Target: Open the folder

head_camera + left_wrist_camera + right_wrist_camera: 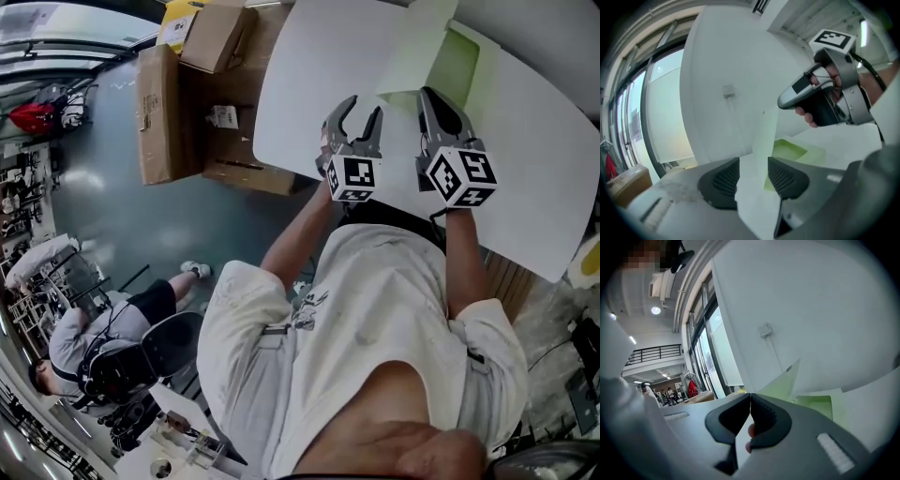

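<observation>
A pale green folder (456,66) lies on the round white table (309,84), with its cover (412,52) raised off the green inside. My right gripper (426,94) is shut on the cover's lower near corner; in the right gripper view the cover (783,379) runs up and away from the shut gripper (750,397). My left gripper (364,109) stands open just left of the cover, holding nothing. The left gripper view shows the upright cover (765,140) through the gap of the left gripper (753,176), and the folder's inside (790,150) and the right gripper (783,100) beyond.
Cardboard boxes (173,112) stand on the floor left of the table, a smaller one (216,36) on top. A seated person (103,337) is at the lower left. A yellow object (589,262) lies past the table's right edge.
</observation>
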A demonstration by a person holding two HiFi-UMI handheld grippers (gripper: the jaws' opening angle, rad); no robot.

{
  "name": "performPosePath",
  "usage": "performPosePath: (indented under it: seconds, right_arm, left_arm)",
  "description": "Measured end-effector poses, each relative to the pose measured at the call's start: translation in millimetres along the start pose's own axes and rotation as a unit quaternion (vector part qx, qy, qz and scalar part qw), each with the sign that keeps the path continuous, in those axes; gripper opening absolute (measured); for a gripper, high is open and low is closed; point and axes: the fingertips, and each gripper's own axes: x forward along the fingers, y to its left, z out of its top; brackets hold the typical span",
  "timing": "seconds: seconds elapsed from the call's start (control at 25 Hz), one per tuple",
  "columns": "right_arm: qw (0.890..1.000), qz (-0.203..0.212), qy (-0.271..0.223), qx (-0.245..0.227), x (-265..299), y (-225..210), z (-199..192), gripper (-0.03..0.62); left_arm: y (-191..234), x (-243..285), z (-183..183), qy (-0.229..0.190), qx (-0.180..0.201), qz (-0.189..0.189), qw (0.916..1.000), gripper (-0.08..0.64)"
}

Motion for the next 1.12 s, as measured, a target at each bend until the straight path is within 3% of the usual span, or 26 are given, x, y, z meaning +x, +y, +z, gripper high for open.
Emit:
performPosePath:
  seconds: [0.36,0.64,1.12]
  right_arm:
    - [1.000,0.011,0.002,-0.028,24.3,28.9,2.1,0.005]
    - [0.999,0.020,0.001,-0.040,39.7,43.7,0.8,0.005]
    - [0.997,0.042,0.014,-0.060,67.6,69.3,-5.4,0.006]
  left_arm:
    - [38.8,-28.8,7.3,-0.025,-0.050,0.044,0.9974,0.089]
    - [64.5,-46.4,18.1,-0.044,-0.055,0.066,0.9953,0.005]
    - [87.8,-59.8,20.4,-0.054,-0.075,0.083,0.9923,0.005]
